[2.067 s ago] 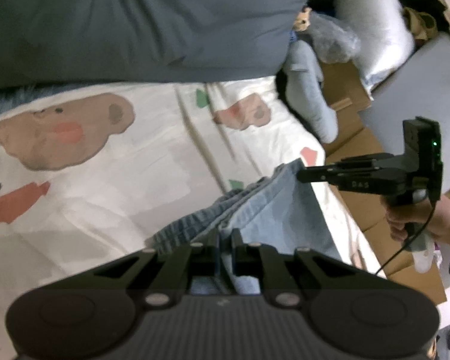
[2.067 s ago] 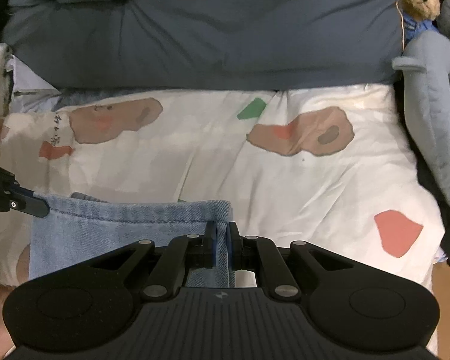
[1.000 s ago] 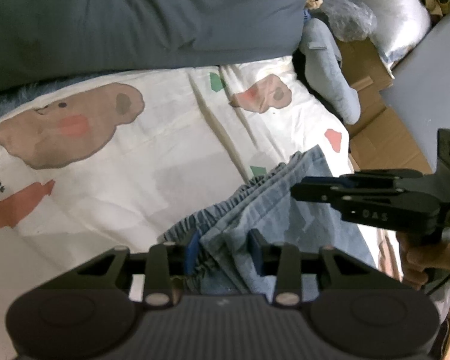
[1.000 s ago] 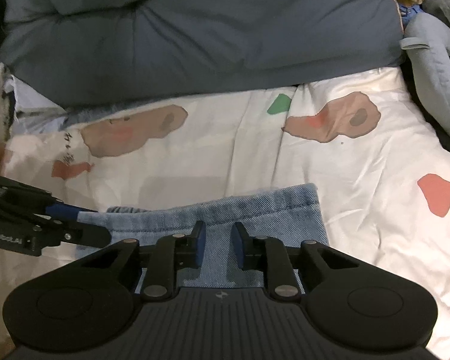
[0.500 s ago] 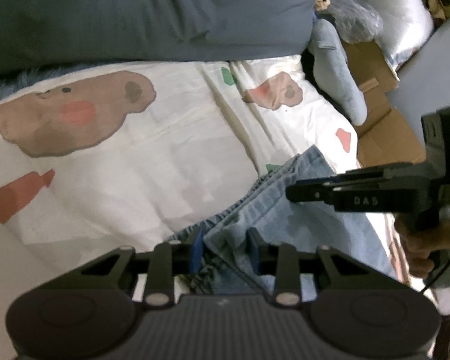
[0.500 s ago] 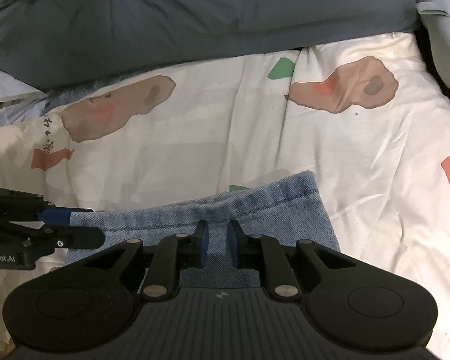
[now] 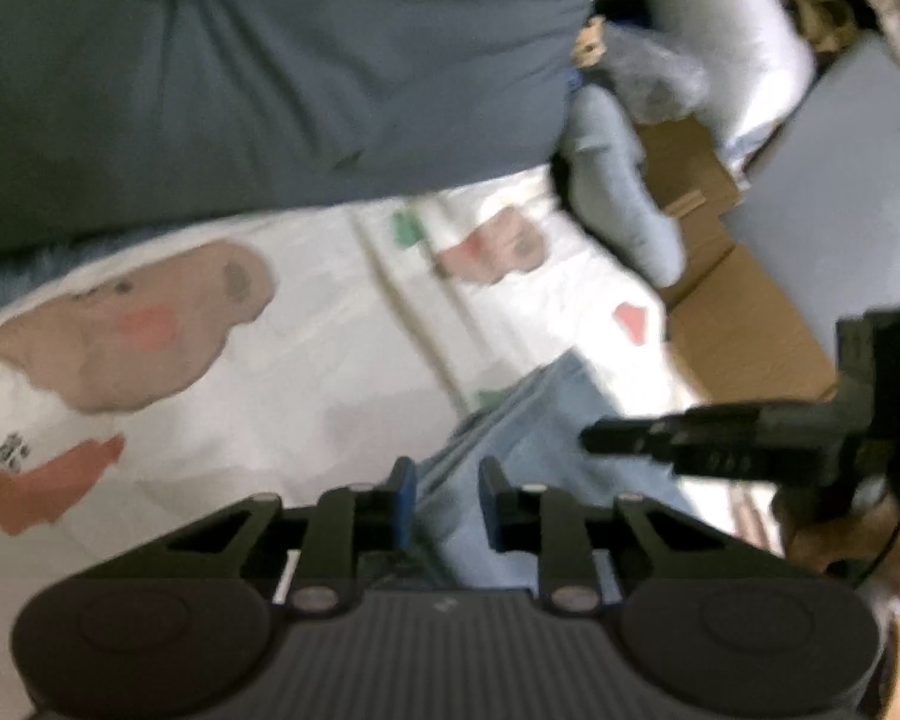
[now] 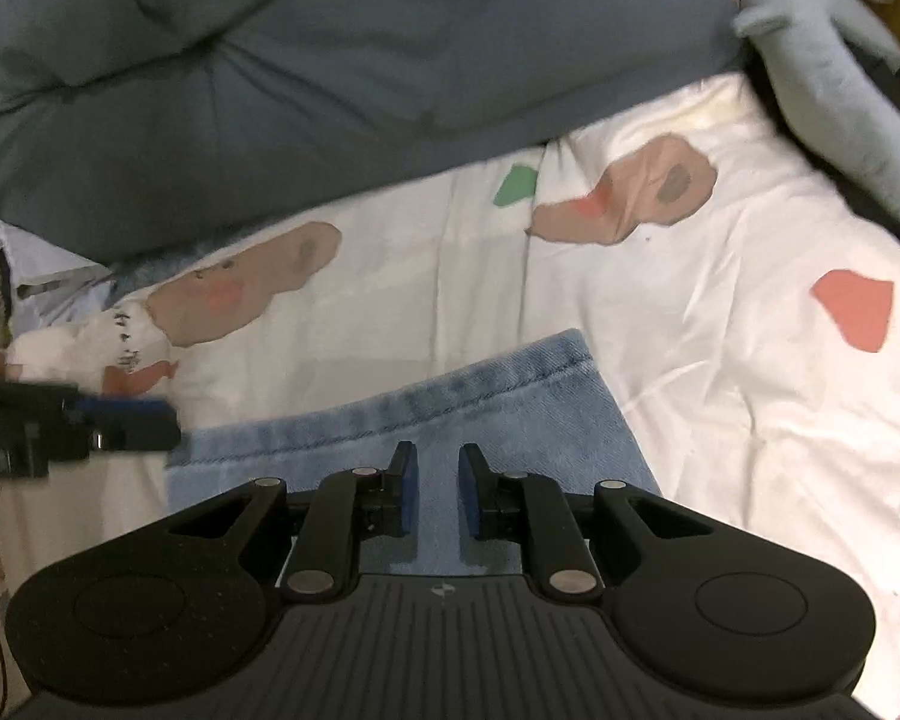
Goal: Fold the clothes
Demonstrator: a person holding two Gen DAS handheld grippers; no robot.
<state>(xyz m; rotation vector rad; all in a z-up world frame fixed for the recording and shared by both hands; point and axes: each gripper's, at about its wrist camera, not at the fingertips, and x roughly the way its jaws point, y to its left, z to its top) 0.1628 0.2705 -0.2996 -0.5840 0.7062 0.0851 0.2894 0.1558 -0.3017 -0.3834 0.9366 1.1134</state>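
Observation:
A light blue denim garment [image 7: 528, 420] lies folded on the white bear-print bedsheet [image 7: 306, 396]. My left gripper [image 7: 447, 495] hovers at its bunched left end. Its jaws are closing, and denim shows in the gap, but the pads do not press on it. My right gripper [image 8: 438, 480] stands over the garment's [image 8: 510, 402] flat stitched edge, jaws a little apart with denim lying beneath them. Each view catches the other tool: the right gripper [image 7: 594, 438] held by a hand [image 7: 840, 534], and the left gripper [image 8: 132, 420] at the garment's left corner.
A dark grey duvet [image 8: 360, 72] covers the far side of the bed. A grey plush toy [image 8: 840, 90] lies along the right edge, with cardboard [image 7: 744, 324] on the floor past it. A crumpled pale cloth [image 8: 42, 276] sits at the far left.
Both grippers, shut on the denim two seconds ago, have let go of it. Over the last half second the left jaws have narrowed and both views have shifted and blurred.

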